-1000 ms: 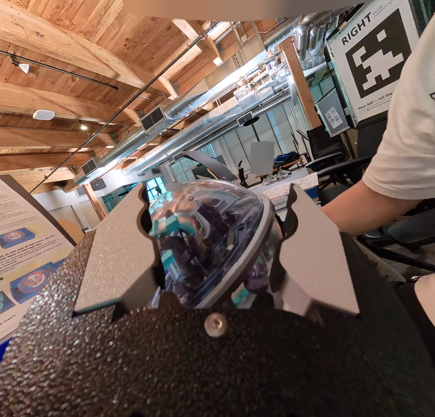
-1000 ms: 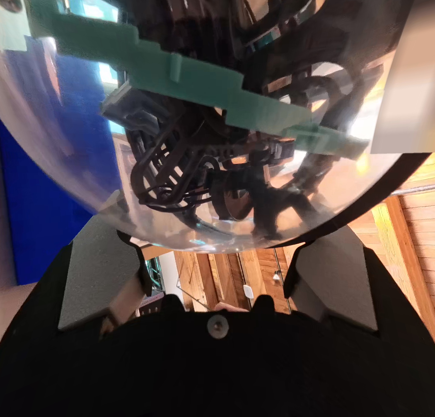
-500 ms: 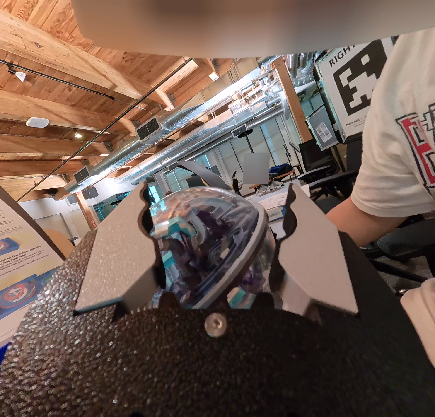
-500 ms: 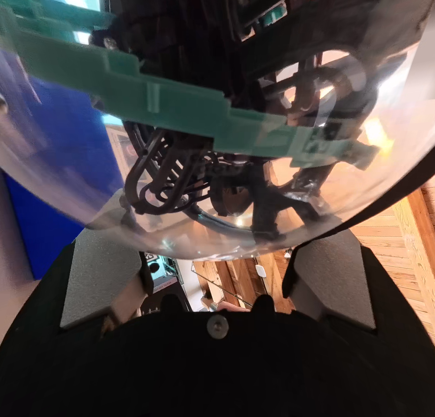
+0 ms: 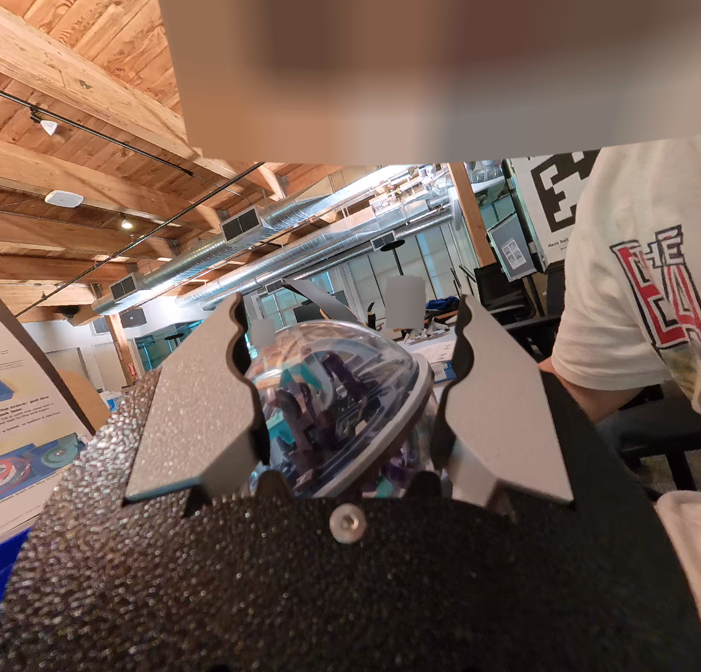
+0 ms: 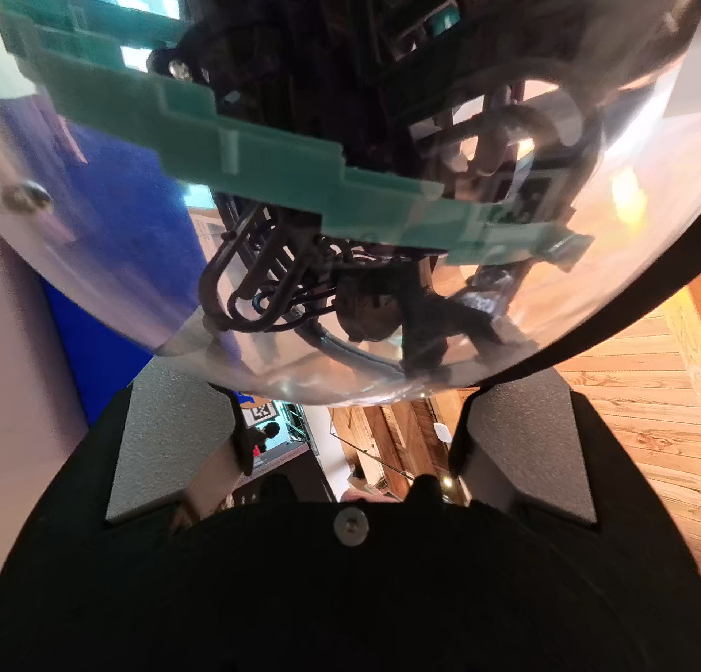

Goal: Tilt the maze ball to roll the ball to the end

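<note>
Cradling the maze ball (image 5: 333,399) between the clamped fingers of our left gripper (image 5: 347,396), we rest its clear underside (image 6: 341,206) just beyond our right gripper (image 6: 347,407), whose spread fingers only bracket it.

Your left gripper (image 5: 349,354): lower half of maze ball (image 5: 333,407) hidden behind black body; side walls hidden behind grey fingers (image 5: 197,422).

Your right view: maze ball (image 6: 341,160) too big for picture, cut off at top, left and right edges. Tracks inside dark and blurry.

Little ball: cannot tell where it sits in maze ball.

Your right gripper (image 6: 349,399): fingertips meet maze ball's underside, but cannot tell if they press it.

Paper sheet (image 5: 26,399) left of maze ball: cut off at picture edge.
</note>
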Demonstrator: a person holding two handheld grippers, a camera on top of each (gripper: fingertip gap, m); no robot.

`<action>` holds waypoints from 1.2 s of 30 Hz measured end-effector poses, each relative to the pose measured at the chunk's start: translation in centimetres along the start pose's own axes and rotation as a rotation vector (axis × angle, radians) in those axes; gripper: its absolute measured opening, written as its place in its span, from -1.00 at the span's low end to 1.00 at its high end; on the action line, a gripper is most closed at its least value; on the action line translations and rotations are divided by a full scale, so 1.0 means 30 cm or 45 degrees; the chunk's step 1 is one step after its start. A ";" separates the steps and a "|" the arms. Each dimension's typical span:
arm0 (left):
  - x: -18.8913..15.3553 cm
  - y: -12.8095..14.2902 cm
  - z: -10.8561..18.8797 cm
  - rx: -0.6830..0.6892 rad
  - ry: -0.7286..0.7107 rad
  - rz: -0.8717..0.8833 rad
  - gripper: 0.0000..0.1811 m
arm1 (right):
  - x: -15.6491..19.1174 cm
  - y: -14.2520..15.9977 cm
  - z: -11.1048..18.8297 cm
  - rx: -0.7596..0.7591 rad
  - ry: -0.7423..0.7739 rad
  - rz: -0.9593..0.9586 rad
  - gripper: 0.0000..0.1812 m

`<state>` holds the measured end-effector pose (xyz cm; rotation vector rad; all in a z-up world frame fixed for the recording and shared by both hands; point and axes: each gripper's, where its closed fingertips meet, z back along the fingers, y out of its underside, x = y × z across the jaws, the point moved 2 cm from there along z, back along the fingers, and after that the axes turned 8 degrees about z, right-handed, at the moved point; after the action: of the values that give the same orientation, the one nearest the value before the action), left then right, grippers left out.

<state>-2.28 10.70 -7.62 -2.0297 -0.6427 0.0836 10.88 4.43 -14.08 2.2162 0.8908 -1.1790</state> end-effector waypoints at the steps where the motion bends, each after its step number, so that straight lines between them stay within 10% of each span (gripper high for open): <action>1: 0.003 -0.003 0.001 -0.011 -0.005 0.004 0.18 | 0.004 0.000 0.000 0.000 -0.007 -0.014 0.48; 36: 0.079 0.069 0.032 0.022 -0.121 0.115 0.10 | 0.106 0.006 -0.007 -0.041 -0.231 -0.094 0.44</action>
<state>0.29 11.78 -9.36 -2.0471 -0.6071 0.2391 12.46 5.47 -16.64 2.0280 0.9162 -1.3652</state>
